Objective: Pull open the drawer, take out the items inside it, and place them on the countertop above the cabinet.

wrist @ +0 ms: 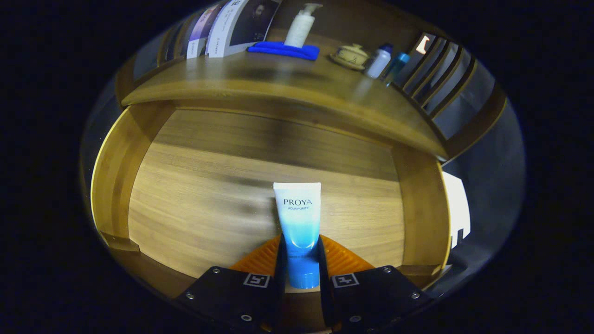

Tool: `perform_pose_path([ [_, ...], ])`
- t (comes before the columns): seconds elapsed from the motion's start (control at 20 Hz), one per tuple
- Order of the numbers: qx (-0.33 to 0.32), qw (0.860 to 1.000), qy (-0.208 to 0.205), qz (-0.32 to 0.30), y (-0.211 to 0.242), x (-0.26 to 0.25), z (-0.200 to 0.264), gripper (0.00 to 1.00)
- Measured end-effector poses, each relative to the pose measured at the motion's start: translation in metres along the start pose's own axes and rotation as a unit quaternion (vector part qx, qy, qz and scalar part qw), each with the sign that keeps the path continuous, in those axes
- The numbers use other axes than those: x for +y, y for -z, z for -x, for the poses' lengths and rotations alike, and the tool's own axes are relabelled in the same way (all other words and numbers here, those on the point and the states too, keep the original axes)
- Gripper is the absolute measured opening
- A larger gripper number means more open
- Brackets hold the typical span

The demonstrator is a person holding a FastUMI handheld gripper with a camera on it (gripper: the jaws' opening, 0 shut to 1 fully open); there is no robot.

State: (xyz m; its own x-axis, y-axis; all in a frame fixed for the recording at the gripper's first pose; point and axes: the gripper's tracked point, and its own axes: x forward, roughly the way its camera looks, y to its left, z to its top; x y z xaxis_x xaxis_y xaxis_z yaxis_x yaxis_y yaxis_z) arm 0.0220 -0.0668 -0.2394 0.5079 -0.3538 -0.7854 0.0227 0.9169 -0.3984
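Pinching tube (298, 227) between fingers (278, 260) over open drawer (199, 204); countertop (278, 79) beyond (bottles, cloth, books).

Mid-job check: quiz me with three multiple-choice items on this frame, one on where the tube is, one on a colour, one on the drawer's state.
1. Where is the tube?
A. On the countertop
B. Between the gripper fingers, over the drawer floor
C. Beside the pump bottle

2. What colour is the folded cloth under the pump bottle?
A. Blue
B. Red
C. White

3. What state is the drawer in?
A. Shut
B. Pulled open
C. Taken out of the cabinet

Key:
1 B: both fingers press the tube's lower end, with the drawer floor beyond.
2 A: the cloth on the countertop is plainly blue.
3 B: the drawer's floor and side walls lie exposed below the countertop's edge.
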Motion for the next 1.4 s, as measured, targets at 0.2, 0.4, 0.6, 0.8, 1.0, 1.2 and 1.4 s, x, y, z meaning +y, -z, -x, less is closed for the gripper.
perform_pose_path([
  [0.2,-0.043,0.999,0.009,-0.006,-0.019,-0.012,0.032,0.34],
  [0.4,-0.098,0.995,0.020,-0.010,-0.058,-0.020,0.052,0.34],
  [0.6,-0.145,0.989,0.014,-0.024,-0.104,-0.018,0.058,0.34],
  [0.8,-0.195,0.980,-0.009,-0.027,-0.149,-0.007,0.051,0.34],
  [1.0,-0.230,0.972,-0.018,-0.031,-0.184,-0.007,0.037,0.34],
  [1.2,-0.266,0.962,-0.032,-0.046,-0.220,-0.011,0.020,0.34],
  [1.4,-0.256,0.965,-0.027,-0.054,-0.228,-0.025,-0.004,0.34],
])
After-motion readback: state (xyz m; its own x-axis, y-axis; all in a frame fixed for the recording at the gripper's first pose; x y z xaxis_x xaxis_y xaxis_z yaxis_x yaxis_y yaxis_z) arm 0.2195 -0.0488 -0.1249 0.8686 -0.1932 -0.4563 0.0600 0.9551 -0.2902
